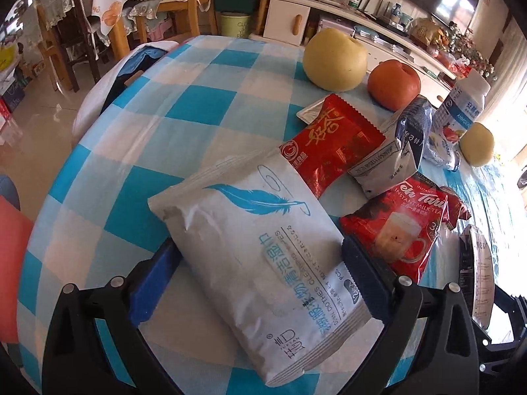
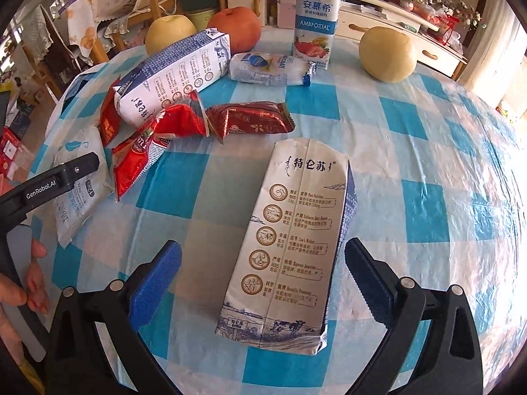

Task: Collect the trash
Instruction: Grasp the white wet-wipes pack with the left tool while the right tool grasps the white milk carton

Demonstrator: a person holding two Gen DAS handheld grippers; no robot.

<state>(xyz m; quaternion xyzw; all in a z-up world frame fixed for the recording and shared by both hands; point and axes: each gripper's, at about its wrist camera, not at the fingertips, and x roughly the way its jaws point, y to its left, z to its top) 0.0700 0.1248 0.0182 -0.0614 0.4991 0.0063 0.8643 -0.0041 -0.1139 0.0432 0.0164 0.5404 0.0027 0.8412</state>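
On a blue-and-white checked tablecloth [image 1: 184, 112] lies trash. My left gripper [image 1: 260, 263] is open, its fingers either side of a white wet-wipe packet with a blue feather [image 1: 263, 256]; whether the pads touch it is unclear. Beyond it lie a red snack wrapper [image 1: 332, 144], a crumpled milk carton [image 1: 395, 154] and a red milk-tea packet [image 1: 402, 227]. My right gripper [image 2: 263, 276] is open, its fingers either side of a flattened white milk carton [image 2: 290, 250], with a gap on the left. The left gripper's finger also shows in the right wrist view [image 2: 62, 177].
Two yellow pears [image 2: 387, 54] [image 2: 169, 31], an orange fruit [image 2: 237, 26] and an upright yogurt bottle [image 2: 316, 16] stand at the back. A white-blue wrapper [image 2: 270, 69], a dark red wrapper [image 2: 250, 120] and another milk carton [image 2: 174, 72] lie mid-table. Chairs and a cabinet stand behind.
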